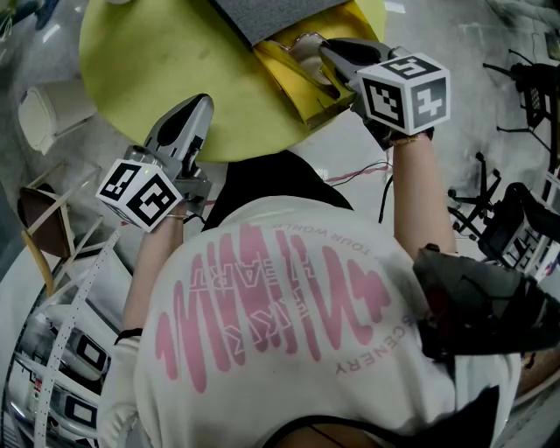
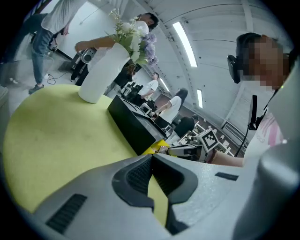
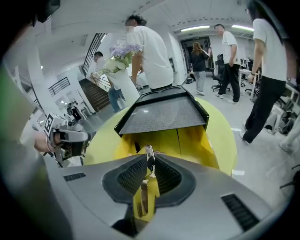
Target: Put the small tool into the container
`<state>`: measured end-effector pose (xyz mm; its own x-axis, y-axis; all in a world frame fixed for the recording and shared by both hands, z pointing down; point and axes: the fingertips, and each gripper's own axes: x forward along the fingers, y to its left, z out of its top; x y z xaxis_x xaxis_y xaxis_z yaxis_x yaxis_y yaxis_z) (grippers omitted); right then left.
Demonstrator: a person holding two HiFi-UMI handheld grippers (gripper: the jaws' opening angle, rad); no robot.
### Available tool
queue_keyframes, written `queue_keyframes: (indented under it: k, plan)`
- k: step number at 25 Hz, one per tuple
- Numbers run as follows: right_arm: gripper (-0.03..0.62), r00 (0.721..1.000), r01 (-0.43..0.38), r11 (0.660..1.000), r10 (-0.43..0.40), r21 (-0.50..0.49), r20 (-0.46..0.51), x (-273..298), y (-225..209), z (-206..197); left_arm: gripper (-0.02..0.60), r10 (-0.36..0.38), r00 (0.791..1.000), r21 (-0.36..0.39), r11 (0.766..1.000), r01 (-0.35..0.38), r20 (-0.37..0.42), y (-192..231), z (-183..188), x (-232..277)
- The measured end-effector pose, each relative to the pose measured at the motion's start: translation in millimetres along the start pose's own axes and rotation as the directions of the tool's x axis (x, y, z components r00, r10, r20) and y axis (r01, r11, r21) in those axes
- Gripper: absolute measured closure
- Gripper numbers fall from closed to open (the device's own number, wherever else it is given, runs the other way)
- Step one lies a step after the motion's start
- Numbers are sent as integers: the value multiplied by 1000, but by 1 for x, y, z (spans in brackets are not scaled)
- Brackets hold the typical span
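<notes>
An open yellow container (image 1: 293, 86) with a dark grey lid (image 1: 271, 13) stands on the round yellow table (image 1: 149, 61). My right gripper (image 1: 331, 54) reaches over the container's near edge, shut on a small metal tool (image 3: 149, 158). The tool stands upright between the pads, above the container's yellow inside (image 3: 197, 140), with the raised lid (image 3: 161, 115) just behind. My left gripper (image 1: 194, 109) hovers over the table's near left edge, apart from the container. Its jaws are shut tip to tip (image 2: 151, 157) with nothing between them.
A white vase with flowers (image 2: 101, 70) stands on the far side of the table. A white cup-like object (image 1: 52, 114) lies on the floor to the left. Dark chair bases (image 1: 525, 87) and equipment crowd the right. Several people (image 3: 150, 51) stand beyond the table.
</notes>
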<state>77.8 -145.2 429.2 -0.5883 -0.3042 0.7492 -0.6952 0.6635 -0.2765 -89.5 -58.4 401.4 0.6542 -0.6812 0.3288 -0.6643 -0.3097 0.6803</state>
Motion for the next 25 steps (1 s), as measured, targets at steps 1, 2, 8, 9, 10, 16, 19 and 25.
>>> queue_keyframes:
  k: [1, 2, 8, 9, 10, 16, 19, 25]
  plan:
    - [543, 1000, 1, 1000, -1, -1, -1, 1, 0, 0, 574, 1, 1000, -1, 1000, -1, 2, 0, 0, 0]
    - [543, 1000, 2, 1000, -2, -1, -1, 1, 0, 0, 574, 1, 1000, -1, 1000, -1, 3, 1, 1, 0]
    - [537, 1000, 9, 1000, -9, -9, -9, 4, -1, -2, 574, 1, 1000, 5, 1000, -1, 1, 0, 0, -1]
    - [537, 1000, 10, 1000, -10, -9, -10, 4, -1, -2, 574, 2, 1000, 4, 1000, -2, 2, 0, 1, -1]
    - [536, 1000, 11, 1000, -11, -10, -9, 4, -2, -1, 574, 3, 1000, 4, 1000, -3, 3, 0, 2, -1]
    - [536, 1000, 15, 1000, -15, -11, -5, 1, -2, 1, 574, 3, 1000, 7, 1000, -3, 12, -3, 6, -3]
    - [536, 1000, 17, 1000, -17, -12, -4, 2, -2, 0, 574, 1, 1000, 14, 1000, -1, 10, -3, 6, -2]
    - [534, 1000, 31, 999, -31, -10, 2, 3, -4, 0, 574, 6, 1000, 20, 1000, -6, 8, -4, 7, -4]
